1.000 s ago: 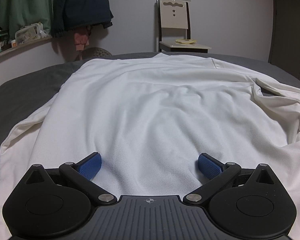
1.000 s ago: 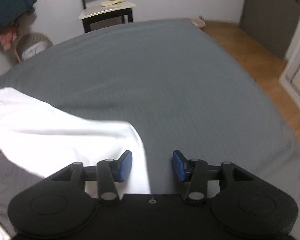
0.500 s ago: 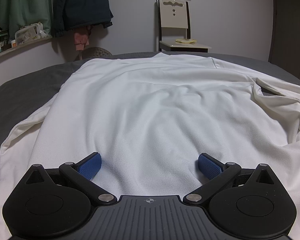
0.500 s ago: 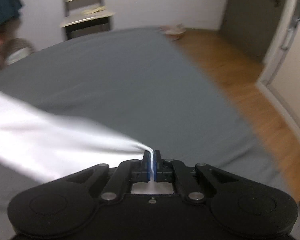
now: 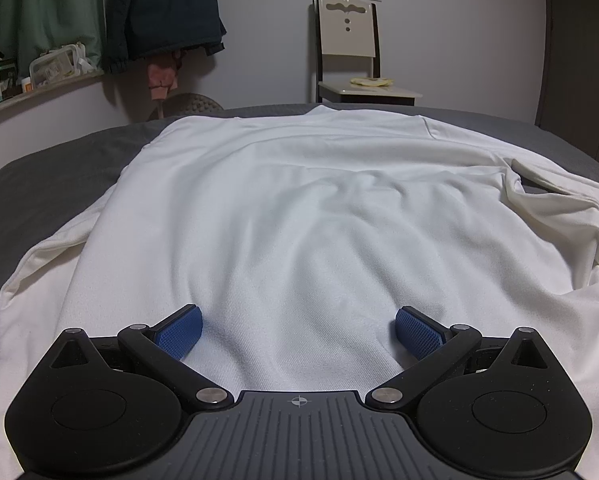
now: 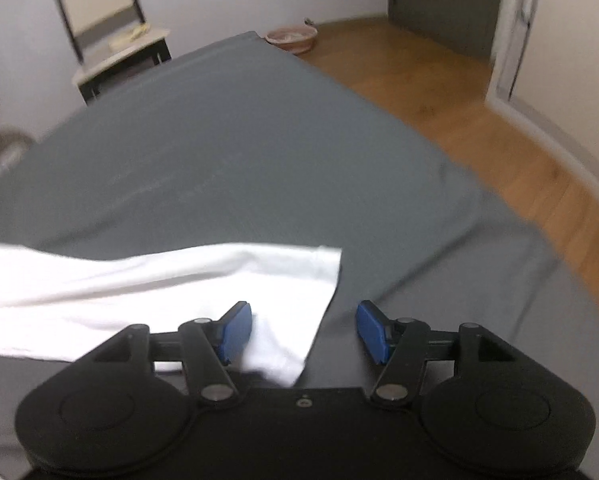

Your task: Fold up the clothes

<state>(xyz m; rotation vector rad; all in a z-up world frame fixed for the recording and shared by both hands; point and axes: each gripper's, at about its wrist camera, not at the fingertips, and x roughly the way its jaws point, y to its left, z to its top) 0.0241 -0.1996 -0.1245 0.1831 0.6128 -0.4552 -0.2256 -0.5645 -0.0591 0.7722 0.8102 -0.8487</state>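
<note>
A white long-sleeved shirt [image 5: 299, 208] lies spread flat on a grey bed [image 5: 39, 184], its hem toward me. My left gripper [image 5: 299, 332] is open and rests low over the hem, its blue pads apart on the cloth. In the right wrist view the shirt's sleeve [image 6: 147, 284] lies stretched out on the grey bed [image 6: 239, 152], its cuff end toward me. My right gripper [image 6: 304, 332] is open, with the cuff lying loose between and under its blue fingers [image 6: 235, 330].
A chair [image 5: 349, 52] stands against the far wall beyond the bed. Jackets [image 5: 159, 8] hang at the back left above a shelf with boxes [image 5: 55, 66]. Wooden floor [image 6: 479, 108] and a round basket [image 6: 291, 38] lie past the bed's right edge.
My right gripper shut on the sleeve cuff, pulled it out to the right, then opened; the sleeve now lies loose on the bed. The left gripper has not moved.
</note>
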